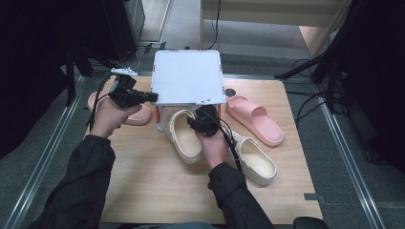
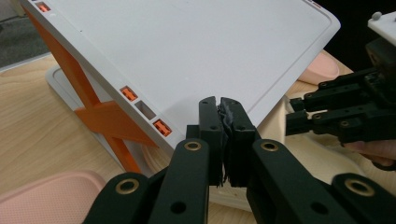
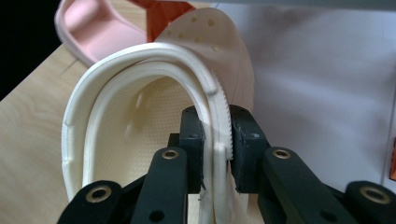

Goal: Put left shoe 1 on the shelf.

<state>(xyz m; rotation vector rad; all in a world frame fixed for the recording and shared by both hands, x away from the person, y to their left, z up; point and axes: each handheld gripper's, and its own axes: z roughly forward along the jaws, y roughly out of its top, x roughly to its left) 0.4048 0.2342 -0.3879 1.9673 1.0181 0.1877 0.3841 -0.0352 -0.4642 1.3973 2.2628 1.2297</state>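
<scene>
My right tongs [image 3: 217, 140] pinch the cream rubber clog's [image 3: 140, 121] rim at three o'clock; my left tongs [image 2: 220, 123] are closed, empty.

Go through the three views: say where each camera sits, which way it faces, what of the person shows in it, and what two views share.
High view: above the person's side, facing forward and down on the wooden table; both forearms, the left gripper and the right gripper.
Left gripper view: rides the left gripper, jaws together, facing the white rack; a fingertip at the right edge.
Right gripper view: rides the right gripper, clamped on the cream clog.
Shared: the rack, the clog and a pink slide appear in the high view and the right gripper view.
</scene>
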